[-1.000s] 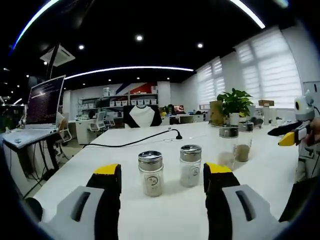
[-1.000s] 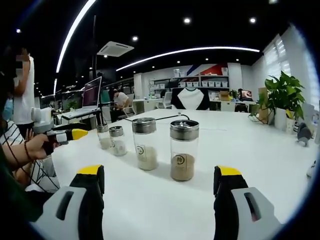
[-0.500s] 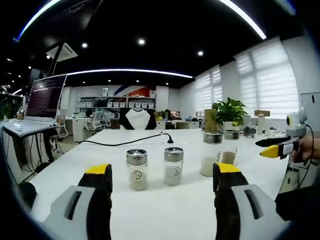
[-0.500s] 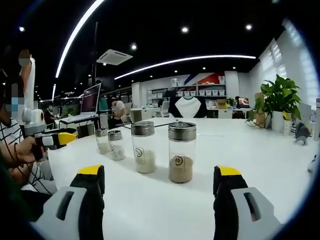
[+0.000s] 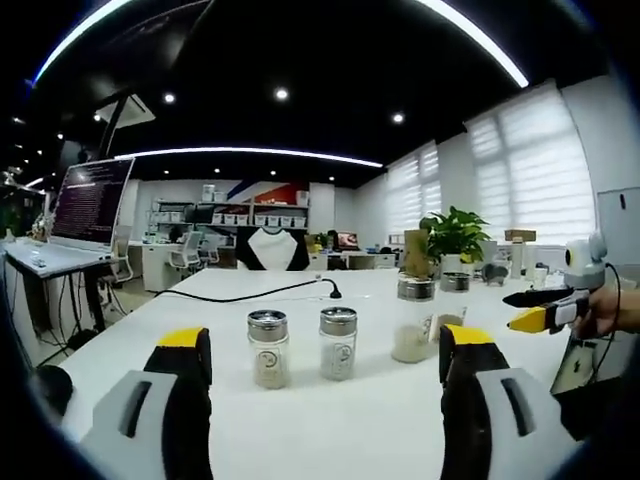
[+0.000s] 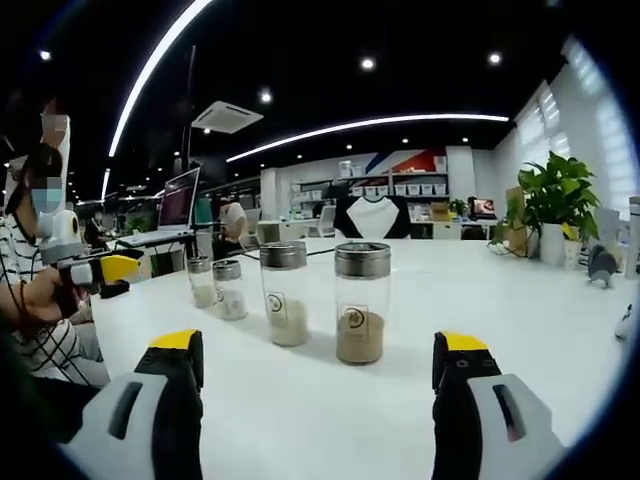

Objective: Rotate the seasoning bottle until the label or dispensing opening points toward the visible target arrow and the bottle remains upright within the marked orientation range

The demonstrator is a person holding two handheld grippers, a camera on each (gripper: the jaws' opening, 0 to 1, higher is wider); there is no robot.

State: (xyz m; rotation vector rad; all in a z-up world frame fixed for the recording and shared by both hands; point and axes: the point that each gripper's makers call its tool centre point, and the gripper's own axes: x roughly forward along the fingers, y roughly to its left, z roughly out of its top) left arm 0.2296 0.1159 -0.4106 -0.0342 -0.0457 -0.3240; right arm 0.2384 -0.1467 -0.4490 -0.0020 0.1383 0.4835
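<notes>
Four glass seasoning bottles with metal caps stand upright in a row on the white table [image 5: 330,420]. In the left gripper view, two short shakers [image 5: 267,349] [image 5: 337,343] stand ahead of my open left gripper [image 5: 325,342], well beyond its tips. Two taller bottles [image 5: 412,319] [image 5: 452,298] stand further right. My right gripper [image 5: 522,308] comes in from the right, held by a hand. In the right gripper view, the tall bottle of brown seasoning [image 6: 362,302] and the tall bottle of pale seasoning [image 6: 285,294] face my open right gripper [image 6: 318,342]. My left gripper [image 6: 112,270] shows at the left.
A black cable [image 5: 250,292] runs across the far part of the table. A potted plant [image 5: 452,235] stands at the far right and a laptop [image 5: 92,200] on a desk to the left. A person in a striped shirt [image 6: 35,300] sits at the table's left edge.
Both views have dropped closer to table height and drawn back a little. My left gripper's jaws stand wider apart than before. The bottles have not moved.
</notes>
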